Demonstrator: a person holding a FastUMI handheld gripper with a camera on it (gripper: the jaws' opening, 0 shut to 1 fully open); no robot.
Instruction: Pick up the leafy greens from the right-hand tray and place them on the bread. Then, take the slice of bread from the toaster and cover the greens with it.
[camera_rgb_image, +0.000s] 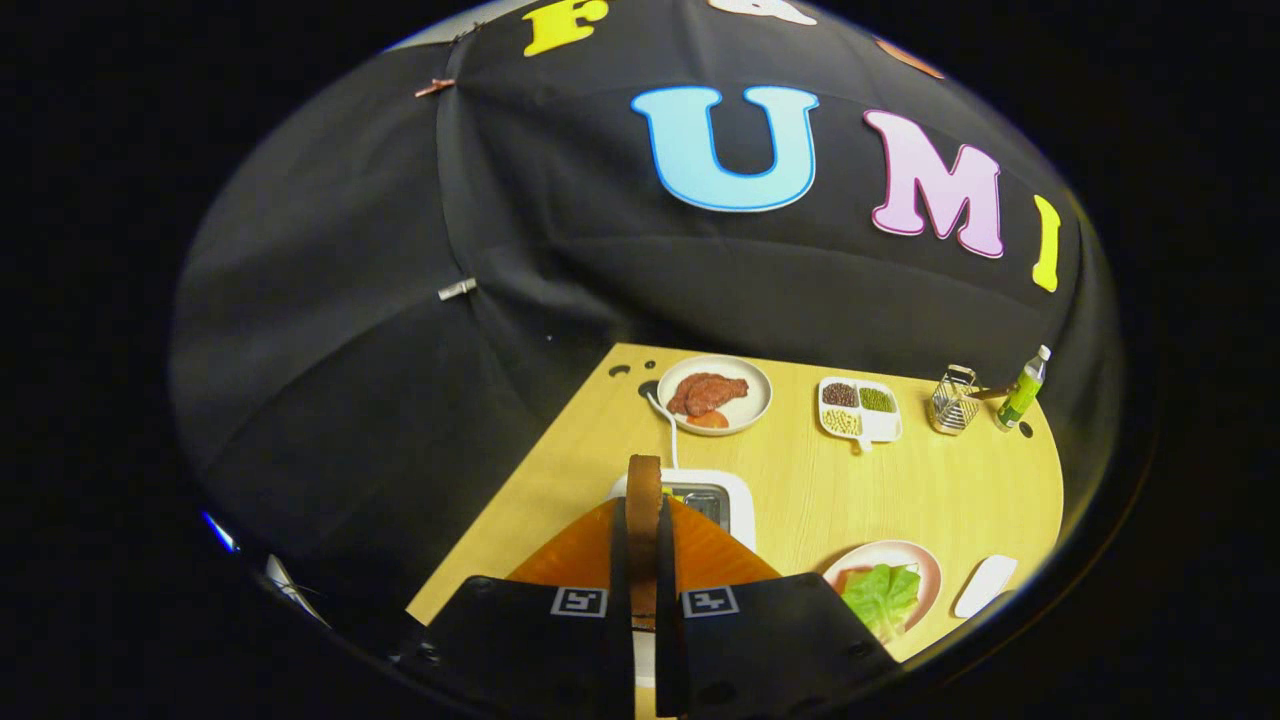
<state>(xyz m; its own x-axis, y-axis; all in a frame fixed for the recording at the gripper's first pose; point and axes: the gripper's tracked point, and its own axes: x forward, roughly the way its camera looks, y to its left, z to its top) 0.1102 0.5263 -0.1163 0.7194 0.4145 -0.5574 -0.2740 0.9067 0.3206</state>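
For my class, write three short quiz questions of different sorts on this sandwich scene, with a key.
1. True or false: the gripper is shut on a slice of bread.
2. What lies on the pink plate to the right of the fingers?
A. meat
B. leafy greens
C. beans
3. Fill in: the white toaster stands just ahead of the fingers, and beyond it sits a round plate holding ____.

Key
1. True: both fingers press on the slice, held on edge.
2. B
3. Meat
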